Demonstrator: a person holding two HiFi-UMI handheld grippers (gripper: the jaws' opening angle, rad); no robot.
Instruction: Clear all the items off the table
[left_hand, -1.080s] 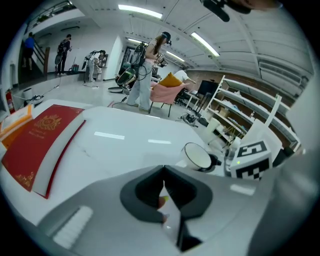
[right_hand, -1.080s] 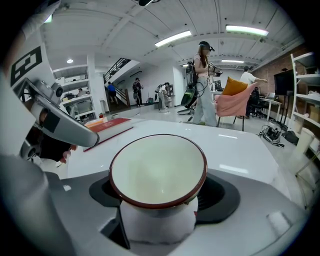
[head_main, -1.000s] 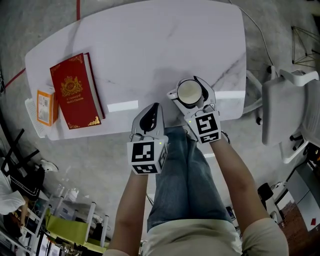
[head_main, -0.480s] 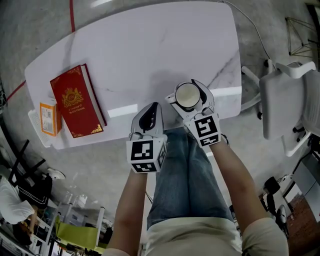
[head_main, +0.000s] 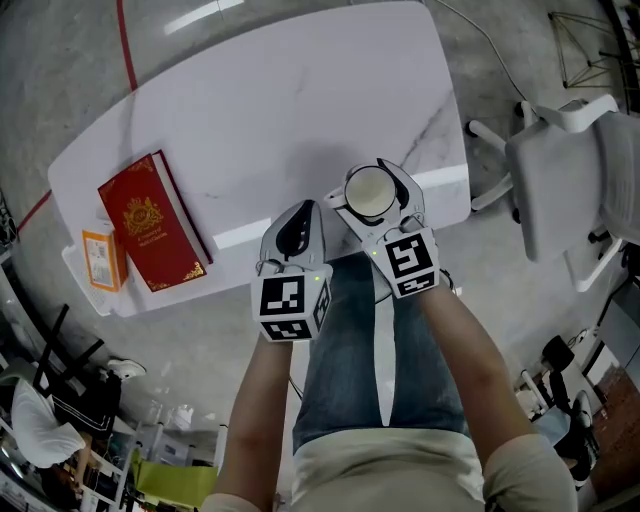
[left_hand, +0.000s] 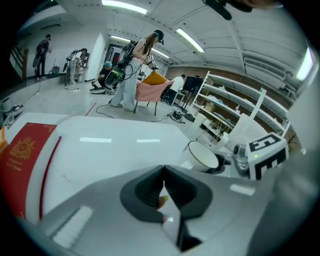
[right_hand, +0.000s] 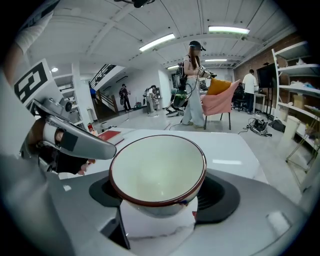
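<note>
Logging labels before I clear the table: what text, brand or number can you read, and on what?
Red book: gold crest and lettering on the cover, too small to read.
Orange box: print too blurred to read.
White bowl: no print visible.
Cube on left claw and cube on right claw: black square patterns, no words.
Nothing quotable anywhere.

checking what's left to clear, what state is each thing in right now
bowl: upright, empty, held between the jaws
right gripper: shut on the bowl
left gripper: shut, nothing between its jaws
red book: closed, lying flat on the table
orange box: lying on the table's edge beside the red book
</note>
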